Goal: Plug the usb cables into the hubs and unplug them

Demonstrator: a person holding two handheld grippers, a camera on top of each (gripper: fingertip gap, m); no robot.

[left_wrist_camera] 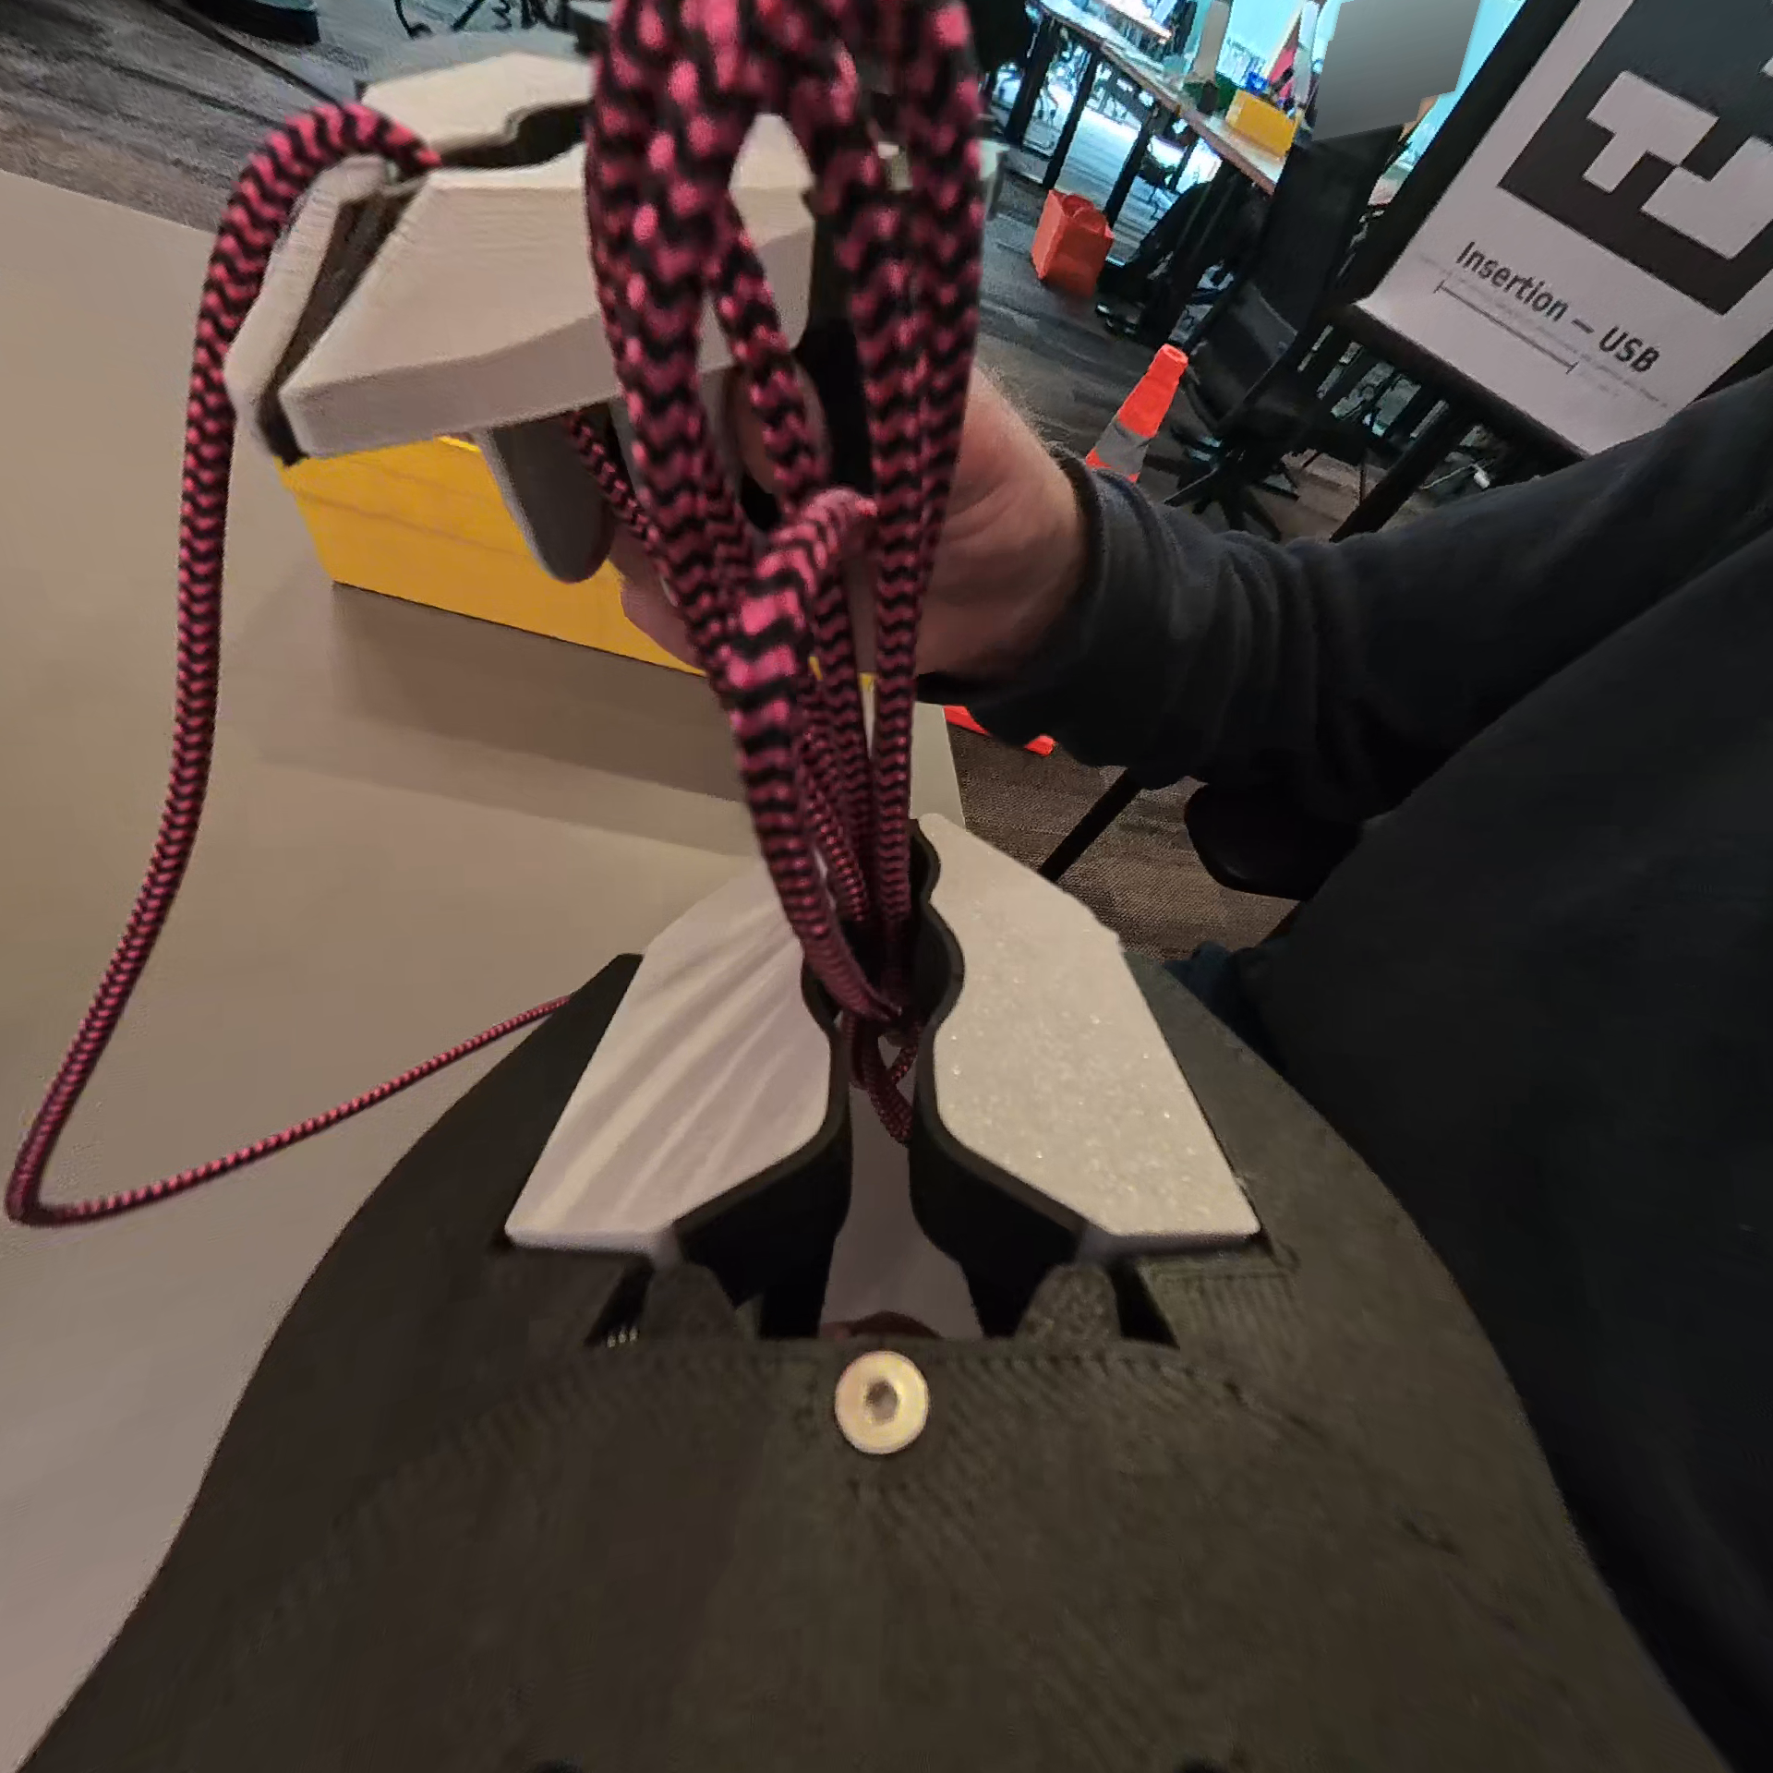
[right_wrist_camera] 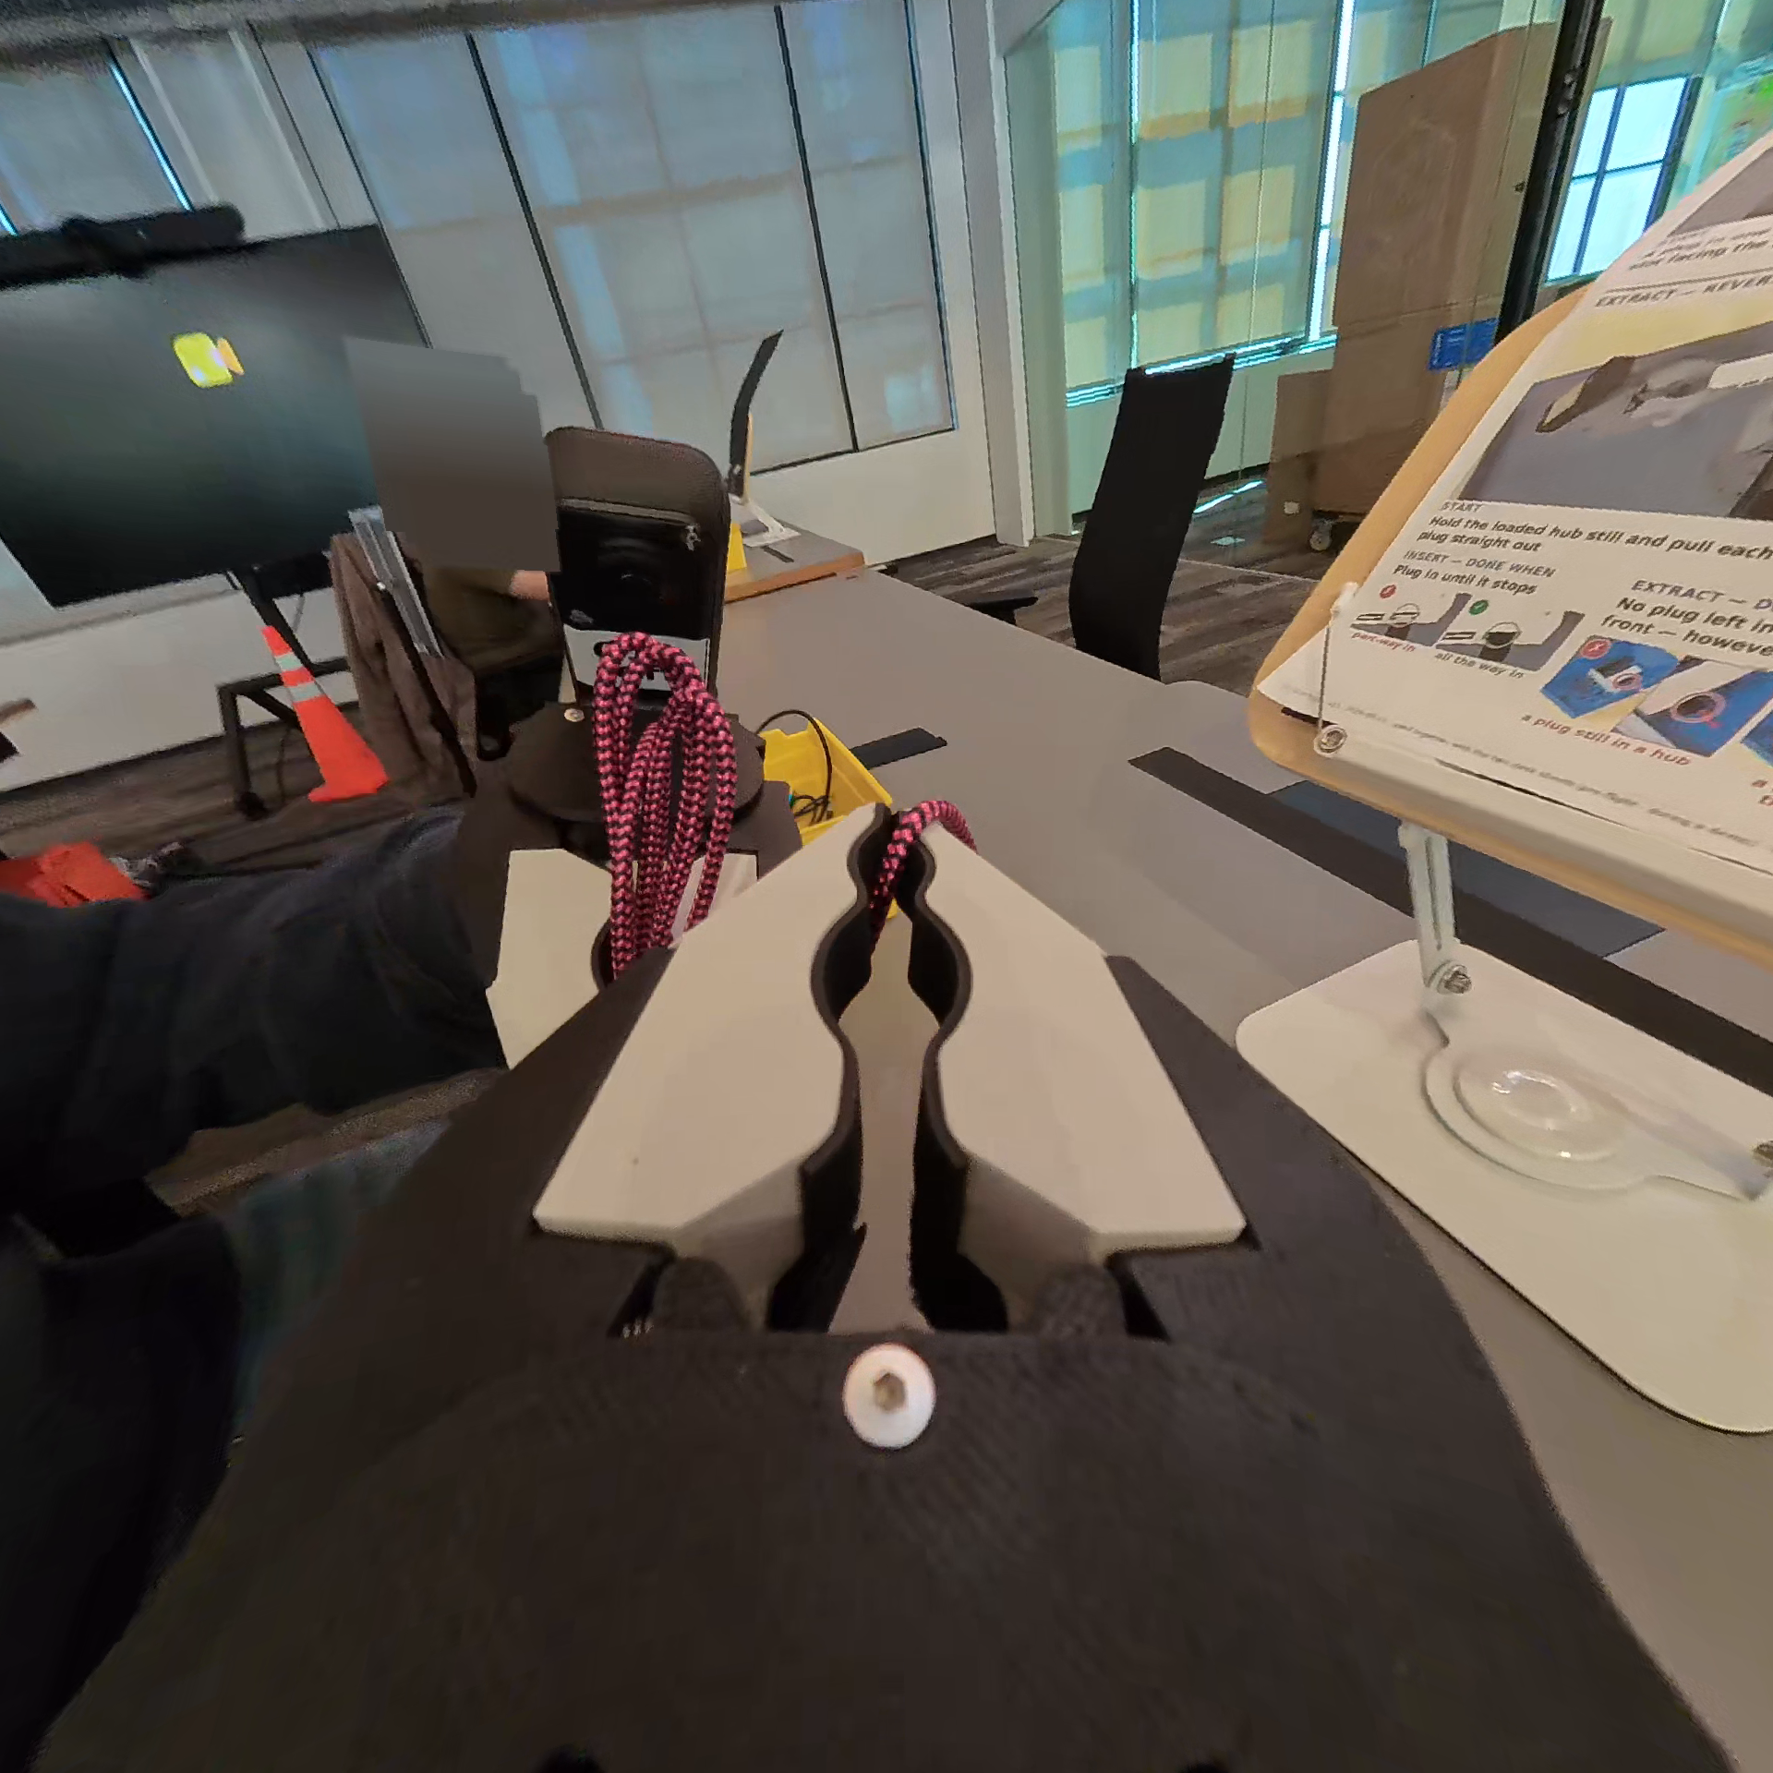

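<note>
The grey surface point(right_wrist_camera: 1103, 729) is stretching out beyond both claws, carrying a white stand point(right_wrist_camera: 1497, 1132) with a sheet-covered board to the right of the right claw. A yellow bin point(left_wrist_camera: 451, 537) is sitting on the surface ahead of the left claw, behind and below the right one. The right claw point(right_wrist_camera: 902, 863) is pinching a single strand of the pink-and-black braided cable point(left_wrist_camera: 768, 403) at its tips. The left claw point(left_wrist_camera: 878, 969) is clamping a bundle of that cable's loops, which are rising above it in a hank. From the right claw, one length is sagging down in an arc to the left claw's left side. No plug or hub is showing.
</note>
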